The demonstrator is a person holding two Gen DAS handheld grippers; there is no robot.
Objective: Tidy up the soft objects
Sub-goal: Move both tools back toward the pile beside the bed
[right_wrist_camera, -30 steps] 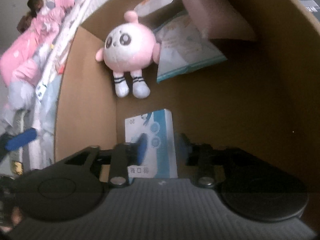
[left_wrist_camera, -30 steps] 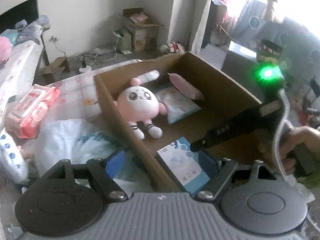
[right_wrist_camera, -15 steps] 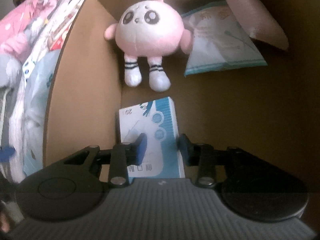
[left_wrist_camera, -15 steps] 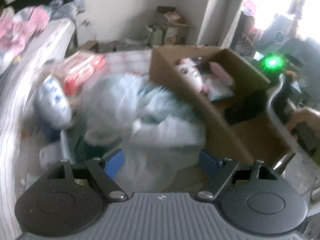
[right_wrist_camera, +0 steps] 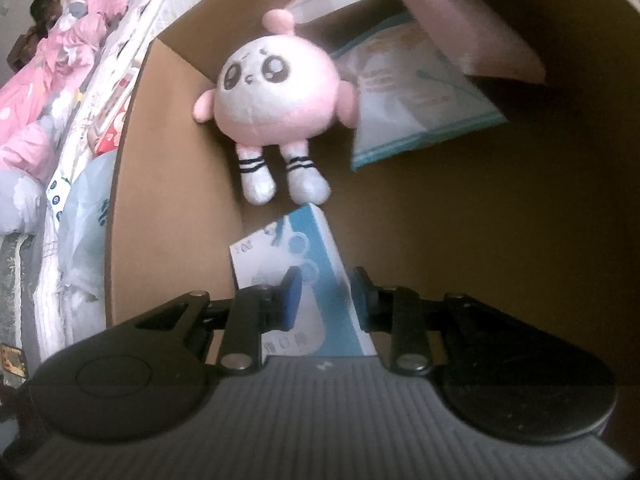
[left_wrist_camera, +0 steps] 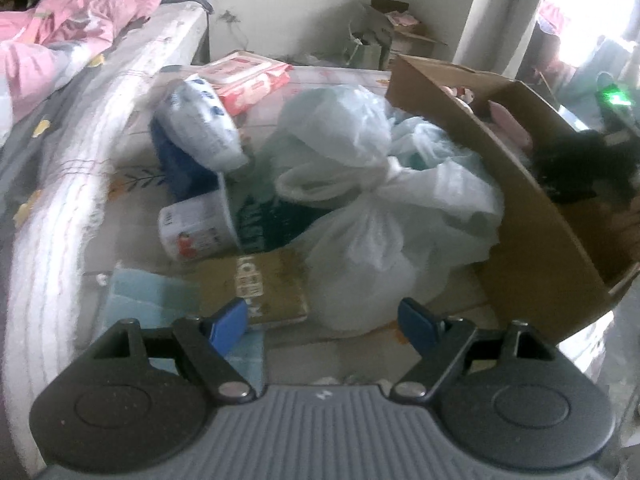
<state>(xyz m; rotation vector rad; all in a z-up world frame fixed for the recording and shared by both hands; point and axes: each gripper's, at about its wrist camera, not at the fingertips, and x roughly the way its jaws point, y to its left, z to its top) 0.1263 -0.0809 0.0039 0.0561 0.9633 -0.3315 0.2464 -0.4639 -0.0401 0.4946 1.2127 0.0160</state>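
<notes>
In the left wrist view a knotted pale plastic bag (left_wrist_camera: 376, 208) lies on the floor beside a cardboard box (left_wrist_camera: 532, 216). My left gripper (left_wrist_camera: 322, 322) is open and empty, just in front of the bag. In the right wrist view my right gripper (right_wrist_camera: 326, 294) is inside the box (right_wrist_camera: 500, 220), its jaws partly open around a blue-and-white pack (right_wrist_camera: 296, 264) that rests on the box floor. A pink plush toy (right_wrist_camera: 276, 100) lies beyond it, with a teal-edged pack (right_wrist_camera: 416, 92) and a pink pack (right_wrist_camera: 468, 36) behind.
On the floor left of the bag lie a blue-dotted white pack (left_wrist_camera: 204, 120), a red-and-white wipes pack (left_wrist_camera: 248, 80), a white tub (left_wrist_camera: 196, 232), a brown carton (left_wrist_camera: 260, 284) and a light blue cloth (left_wrist_camera: 148, 300). A mattress (left_wrist_camera: 60, 160) runs along the left.
My left gripper has swung left, out from over the box to face the plastic bag and floor clutter. My right gripper has moved deeper into the box, over the blue pack.
</notes>
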